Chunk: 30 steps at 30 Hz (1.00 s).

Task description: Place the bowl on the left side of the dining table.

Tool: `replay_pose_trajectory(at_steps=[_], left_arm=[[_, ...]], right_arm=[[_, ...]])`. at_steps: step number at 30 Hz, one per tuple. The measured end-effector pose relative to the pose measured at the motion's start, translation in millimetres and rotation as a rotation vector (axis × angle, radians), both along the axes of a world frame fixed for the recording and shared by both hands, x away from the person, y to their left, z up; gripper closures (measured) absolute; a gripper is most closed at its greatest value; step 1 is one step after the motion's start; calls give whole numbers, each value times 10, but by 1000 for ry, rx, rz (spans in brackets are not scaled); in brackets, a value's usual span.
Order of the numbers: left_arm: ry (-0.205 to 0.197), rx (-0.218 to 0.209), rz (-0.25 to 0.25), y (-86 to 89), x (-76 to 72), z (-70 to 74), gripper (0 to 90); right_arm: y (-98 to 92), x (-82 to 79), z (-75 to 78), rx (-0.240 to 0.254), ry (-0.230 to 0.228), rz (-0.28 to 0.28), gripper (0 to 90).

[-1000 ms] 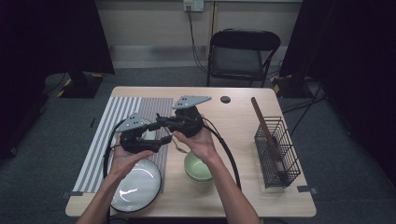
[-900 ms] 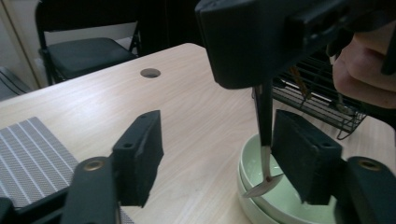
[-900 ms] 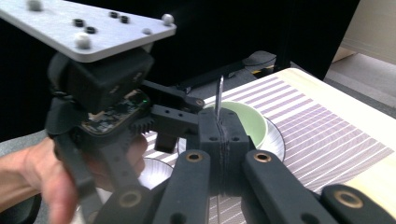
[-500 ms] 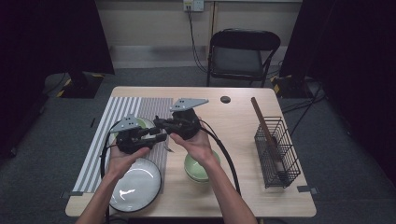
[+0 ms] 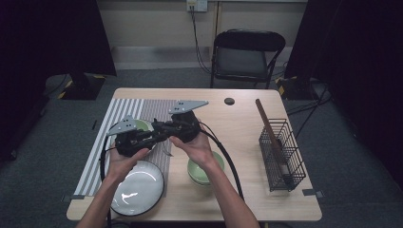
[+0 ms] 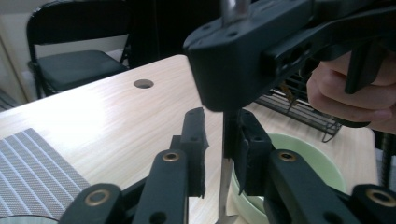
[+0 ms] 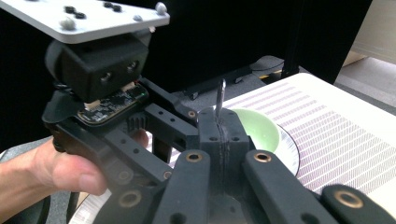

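utensil (image 6: pixel 226 186): a thin metal piece, both ends cut off or hidden, kind unclear | left gripper (image 6: pixel 219 140): whether its pads press on the utensil cannot be told | green bowl (image 5: pixel 142 126): mostly hidden behind the grippers | rack (image 5: pixel 280 154): contents too small to identify

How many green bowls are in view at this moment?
2: one green bowl on bare wood near the table's front, another on the striped mat, partly hidden behind the left tool. More may be hidden.

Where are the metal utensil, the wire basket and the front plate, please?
metal utensil (image 6: pixel 225 186): left gripper view, on its bare silver shaft, low in the picture.
wire basket (image 5: pixel 297 164): high view, on its right wire wall.
front plate (image 5: pixel 138 190): high view, on its bare middle.
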<state>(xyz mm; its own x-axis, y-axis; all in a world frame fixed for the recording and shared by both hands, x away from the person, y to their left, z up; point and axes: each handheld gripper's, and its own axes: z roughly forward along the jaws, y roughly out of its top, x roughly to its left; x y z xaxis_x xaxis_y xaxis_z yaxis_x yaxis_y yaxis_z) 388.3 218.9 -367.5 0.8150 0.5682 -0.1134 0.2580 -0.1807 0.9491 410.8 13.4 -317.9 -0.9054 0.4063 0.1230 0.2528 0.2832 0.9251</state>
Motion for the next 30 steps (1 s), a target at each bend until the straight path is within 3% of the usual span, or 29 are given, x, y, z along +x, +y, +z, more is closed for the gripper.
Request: replay_pose_trajectory(at_steps=[1,6,11,18,24,30], left_arm=[[-4,20,6,-1,1,6,772],[1,-1,-15,17,2,8,841],[4,-26,-23,35,9,16,849],[1,-15,-15,52,3,43,852],[-15,-9,-39,53,2,42,855],[-15,-32,-51,53,-2,49,858]], right_arm=[[5,7,0,-2,2,-3,900],[13,36,-10,2,10,-4,900],[1,61,6,18,17,14,898],[14,66,12,32,6,15,888],[18,90,30,39,9,29,883],[-3,81,52,50,5,40,881]])
